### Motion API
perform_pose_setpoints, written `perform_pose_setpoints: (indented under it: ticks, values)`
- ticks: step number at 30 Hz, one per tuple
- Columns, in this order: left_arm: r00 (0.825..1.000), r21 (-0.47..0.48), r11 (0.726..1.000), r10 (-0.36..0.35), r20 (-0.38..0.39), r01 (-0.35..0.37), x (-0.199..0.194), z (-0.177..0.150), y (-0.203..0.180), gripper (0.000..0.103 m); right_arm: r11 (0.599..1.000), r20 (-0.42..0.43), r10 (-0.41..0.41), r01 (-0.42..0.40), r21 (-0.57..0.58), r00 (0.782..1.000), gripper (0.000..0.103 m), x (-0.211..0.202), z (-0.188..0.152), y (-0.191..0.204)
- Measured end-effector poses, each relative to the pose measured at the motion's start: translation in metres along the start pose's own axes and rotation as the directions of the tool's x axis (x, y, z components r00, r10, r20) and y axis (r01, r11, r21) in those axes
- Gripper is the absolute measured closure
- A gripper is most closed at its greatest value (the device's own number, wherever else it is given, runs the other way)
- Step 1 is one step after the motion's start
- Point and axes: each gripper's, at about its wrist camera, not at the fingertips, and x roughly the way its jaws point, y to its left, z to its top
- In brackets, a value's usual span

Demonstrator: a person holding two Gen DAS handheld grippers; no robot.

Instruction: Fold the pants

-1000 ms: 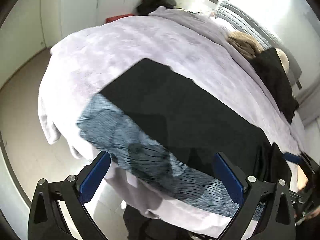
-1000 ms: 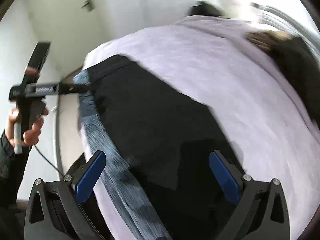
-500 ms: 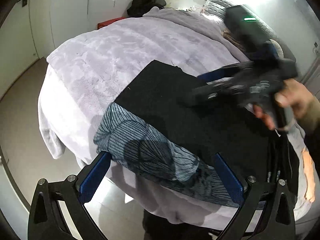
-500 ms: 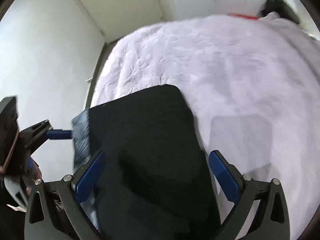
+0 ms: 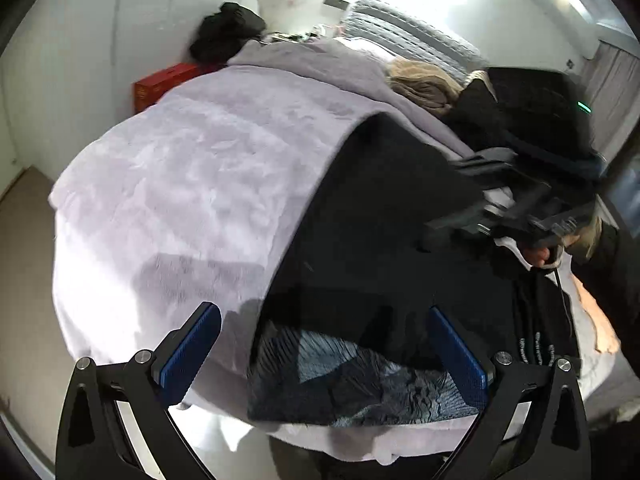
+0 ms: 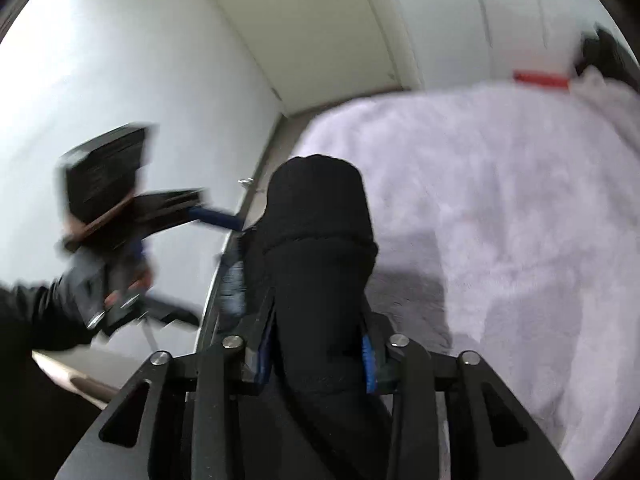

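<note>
Black pants (image 5: 376, 232) lie on a lilac fleece-covered bed (image 5: 192, 184); a blue patterned cloth (image 5: 344, 376) sits under their near end. My left gripper (image 5: 324, 352) is open, hovering over that near end. My right gripper (image 6: 316, 356) is shut on a bunched fold of the black pants (image 6: 320, 248), lifted above the bed. The right gripper also shows in the left wrist view (image 5: 520, 208), blurred, over the pants' far side. The left gripper shows blurred in the right wrist view (image 6: 132, 216).
Dark and tan clothes (image 5: 460, 96) are piled at the head of the bed by a grey pillow (image 5: 404, 32). A red box (image 5: 160, 84) and a black bag (image 5: 224, 32) stand by the far wall. The floor (image 5: 24, 248) lies left.
My right gripper has closed on the black pants and raised a fold. The left gripper stayed open and shifted along the bed's near edge. The pants now lie at a new angle.
</note>
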Motion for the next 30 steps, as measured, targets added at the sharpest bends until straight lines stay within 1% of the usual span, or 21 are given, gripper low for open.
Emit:
perform_pose_setpoints:
  ticks: [2, 5, 7, 8, 9, 10, 11, 12, 13, 14, 15, 16, 18, 19, 20, 22, 23, 25, 27, 29, 30]
  values:
    - [0.998, 0.031, 0.997, -0.069, -0.003, 0.069, -0.001, 0.008, 0.000, 0.000, 0.998, 0.011, -0.016, 0.017, -0.053, 1.000, 0.074, -0.011, -0.004, 0.016]
    - [0.992, 0.095, 0.987, -0.128, 0.000, 0.128, 0.002, 0.017, -0.006, 0.000, 0.996, 0.024, -0.018, 0.021, -0.092, 1.000, 0.074, -0.027, -0.011, 0.035]
    - [0.985, 0.108, 0.979, -0.168, -0.050, 0.172, 0.017, 0.021, -0.009, 0.000, 0.993, 0.032, -0.016, 0.020, -0.119, 0.999, 0.074, -0.036, -0.012, 0.043]
    - [0.976, 0.111, 0.972, -0.198, -0.092, 0.208, 0.027, 0.021, -0.012, 0.000, 0.992, 0.031, -0.016, 0.020, -0.127, 0.999, 0.074, -0.037, -0.012, 0.044]
    - [0.960, 0.112, 0.960, -0.239, -0.145, 0.256, 0.038, 0.021, -0.018, 0.000, 0.992, 0.027, -0.021, 0.024, -0.127, 0.999, 0.074, -0.037, -0.013, 0.047]
    - [0.948, 0.118, 0.952, -0.260, -0.186, 0.284, 0.046, 0.019, -0.024, 0.000, 0.992, 0.021, -0.027, 0.029, -0.120, 0.999, 0.074, -0.034, -0.012, 0.046]
    - [0.947, 0.133, 0.954, -0.238, -0.215, 0.270, 0.053, 0.017, -0.031, 0.003, 0.993, 0.016, -0.031, 0.032, -0.113, 0.999, 0.074, -0.036, -0.010, 0.046]
    - [0.960, 0.164, 0.964, -0.172, -0.221, 0.210, 0.057, 0.014, -0.038, 0.010, 0.994, 0.005, -0.047, 0.047, -0.102, 0.999, 0.074, -0.034, -0.010, 0.044]
    - [0.960, 0.172, 0.964, -0.162, -0.229, 0.203, 0.058, 0.013, -0.041, 0.045, 0.994, -0.005, -0.072, 0.072, -0.081, 0.997, 0.074, -0.032, -0.006, 0.036]
    - [0.962, 0.154, 0.972, -0.140, -0.236, 0.179, 0.058, 0.012, -0.040, 0.052, 0.995, -0.012, -0.089, 0.088, -0.056, 0.996, 0.069, -0.031, -0.004, 0.030]
    - [0.961, 0.126, 0.977, -0.137, -0.240, 0.171, 0.057, 0.013, -0.038, 0.055, 0.993, -0.019, -0.116, 0.116, -0.013, 0.993, 0.062, -0.033, -0.003, 0.024]
    - [0.960, 0.097, 0.981, -0.137, -0.245, 0.165, 0.056, 0.014, -0.036, 0.060, 0.990, -0.017, -0.140, 0.140, 0.010, 0.990, 0.061, -0.039, -0.002, 0.018]
    - [0.962, 0.085, 0.988, -0.101, -0.255, 0.126, 0.056, 0.013, -0.039, 0.065, 0.969, 0.013, -0.231, 0.229, 0.088, 0.973, 0.050, -0.064, -0.008, 0.017]
    - [0.963, 0.095, 0.990, -0.077, -0.257, 0.105, 0.055, 0.012, -0.042, 0.068, 0.954, 0.006, -0.284, 0.282, 0.098, 0.959, 0.048, -0.077, -0.013, 0.023]
    - [0.966, 0.115, 0.990, -0.044, -0.253, 0.076, 0.054, 0.012, -0.050, 0.070, 0.948, -0.002, -0.305, 0.304, 0.091, 0.952, 0.047, -0.087, -0.020, 0.030]
    - [0.971, 0.149, 0.988, 0.004, -0.239, 0.032, 0.049, 0.013, -0.065, 0.071, 0.931, -0.069, -0.359, 0.362, 0.051, 0.931, 0.037, -0.100, -0.050, 0.052]
    - [0.972, 0.163, 0.986, 0.022, -0.232, 0.017, 0.045, 0.015, -0.073, 0.072, 0.926, -0.094, -0.371, 0.376, 0.031, 0.924, 0.033, -0.101, -0.064, 0.060]
    - [0.975, 0.187, 0.982, 0.047, -0.218, -0.005, 0.036, 0.018, -0.089, 0.073, 0.918, -0.158, -0.393, 0.397, -0.001, 0.906, 0.032, -0.098, -0.097, 0.074]
    - [0.975, 0.211, 0.977, 0.077, -0.208, -0.032, 0.029, 0.020, -0.108, 0.073, 0.899, -0.236, -0.424, 0.438, 0.005, 0.874, 0.032, -0.082, -0.128, 0.074]
    - [0.975, 0.225, 0.973, 0.093, -0.201, -0.047, 0.024, 0.023, -0.124, 0.074, 0.882, -0.333, -0.433, 0.469, 0.035, 0.838, 0.032, -0.053, -0.154, 0.060]
    - [0.976, 0.228, 0.973, 0.093, -0.198, -0.047, 0.020, 0.024, -0.133, 0.074, 0.875, -0.349, -0.444, 0.484, 0.029, 0.825, 0.032, -0.041, -0.162, 0.056]
